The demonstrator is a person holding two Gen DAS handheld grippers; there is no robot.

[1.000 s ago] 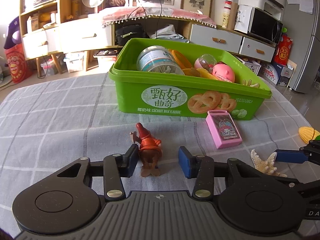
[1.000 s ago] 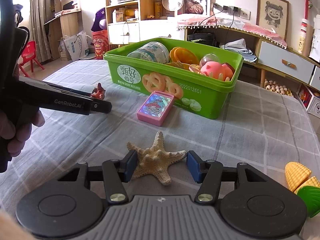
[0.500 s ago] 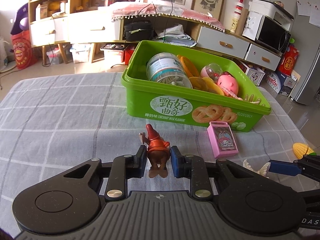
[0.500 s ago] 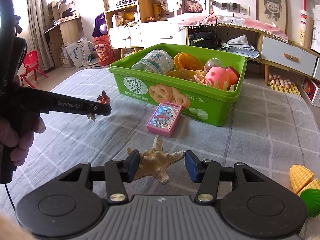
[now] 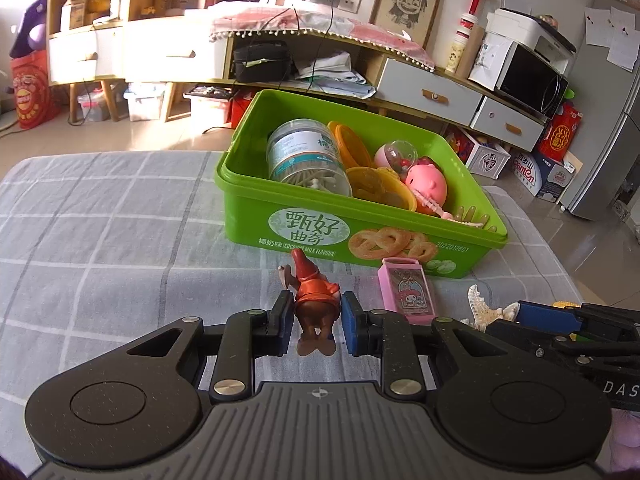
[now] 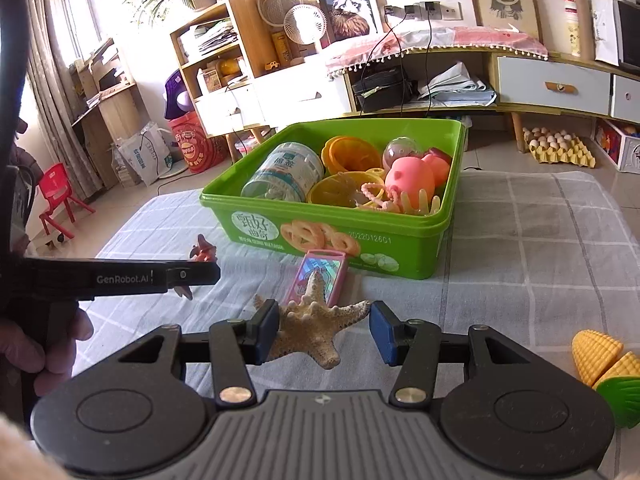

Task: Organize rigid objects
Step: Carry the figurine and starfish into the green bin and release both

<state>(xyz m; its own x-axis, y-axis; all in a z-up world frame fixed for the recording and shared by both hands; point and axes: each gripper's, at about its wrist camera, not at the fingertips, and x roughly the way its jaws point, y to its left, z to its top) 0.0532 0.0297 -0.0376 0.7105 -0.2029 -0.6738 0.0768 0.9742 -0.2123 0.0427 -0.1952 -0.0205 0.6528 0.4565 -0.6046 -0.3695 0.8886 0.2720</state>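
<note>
A: While the grey checked cloth point(image 5: 100, 220) lies flat over the table, what sits farthest left?

B: The left gripper point(image 5: 315, 322), its jaws clamped on a small red-capped figurine point(image 5: 316, 300), which hangs clear of the cloth with its feet dangling. In the right wrist view a person's hand point(image 6: 48, 344) grips its black handle.

A: And moving right?

B: Behind the figurine stands the green biscuit tub point(image 5: 400, 248), holding a clear jar point(image 5: 308, 156), orange lids point(image 5: 352, 144), a clear capsule ball point(image 5: 396, 154) and a pink pig toy point(image 5: 426, 184). Just in front of the tub's right half lies a pink card box point(image 5: 406, 292), flat on the cloth.

A: Then the other gripper?

B: The right gripper point(image 6: 324, 330) comes next, closed on a tan starfish point(image 6: 316, 328); the pads pinch its side arms, and one arm overlaps the card box in that view.

A: Anything further right?

B: A toy corn cob point(image 6: 598, 356) with a green husk point(image 6: 620, 400) rests on the cloth near the edge, well apart from the tub.
</note>
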